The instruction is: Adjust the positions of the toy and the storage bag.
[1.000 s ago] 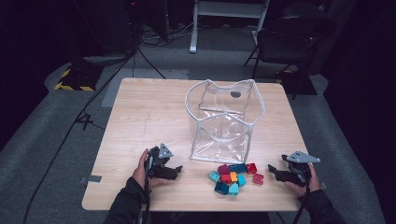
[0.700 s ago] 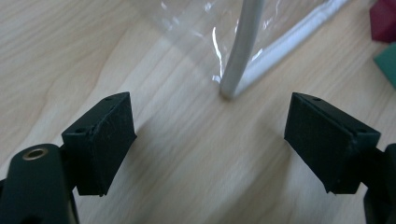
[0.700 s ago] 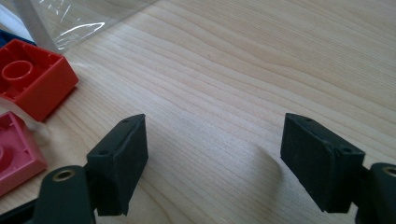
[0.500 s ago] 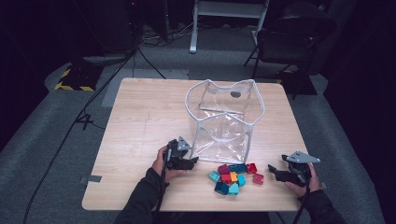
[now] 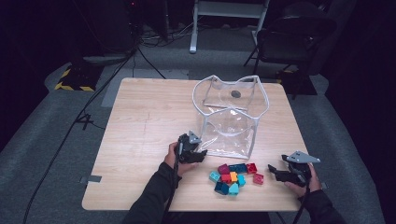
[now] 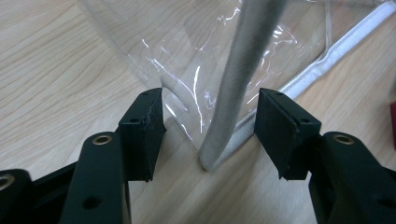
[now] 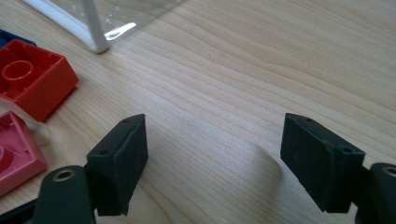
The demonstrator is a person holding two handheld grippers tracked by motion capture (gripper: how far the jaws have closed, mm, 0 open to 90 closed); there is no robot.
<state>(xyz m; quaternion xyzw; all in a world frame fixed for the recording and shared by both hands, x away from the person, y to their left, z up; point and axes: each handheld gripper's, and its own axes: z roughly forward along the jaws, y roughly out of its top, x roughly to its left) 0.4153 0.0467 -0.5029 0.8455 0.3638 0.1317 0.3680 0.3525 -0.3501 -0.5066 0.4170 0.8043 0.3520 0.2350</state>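
Note:
A clear plastic bag [image 5: 229,116] with white edging stands open in the middle of the wooden table [image 5: 144,116]. My left gripper [image 5: 201,154] is at the bag's near left corner. In the left gripper view its jaws [image 6: 210,135] stand apart on either side of the bag's white corner seam [image 6: 238,79], and the pads do not touch it. A pile of coloured bricks [image 5: 233,175] lies in front of the bag. My right gripper [image 5: 273,171] rests to the right of the pile, open [image 7: 212,158] over bare wood, with a red brick [image 7: 32,77] and a pink brick [image 7: 14,154] to its left.
A dark chair [image 5: 289,37] and a white stand [image 5: 229,14] are beyond the table's far edge. Cables [image 5: 84,116] run over the grey floor at the left. The table's left half is bare wood.
My left gripper has moved to the right across the table, up to the bag's near left corner. The right gripper and the bricks have stayed where they were.

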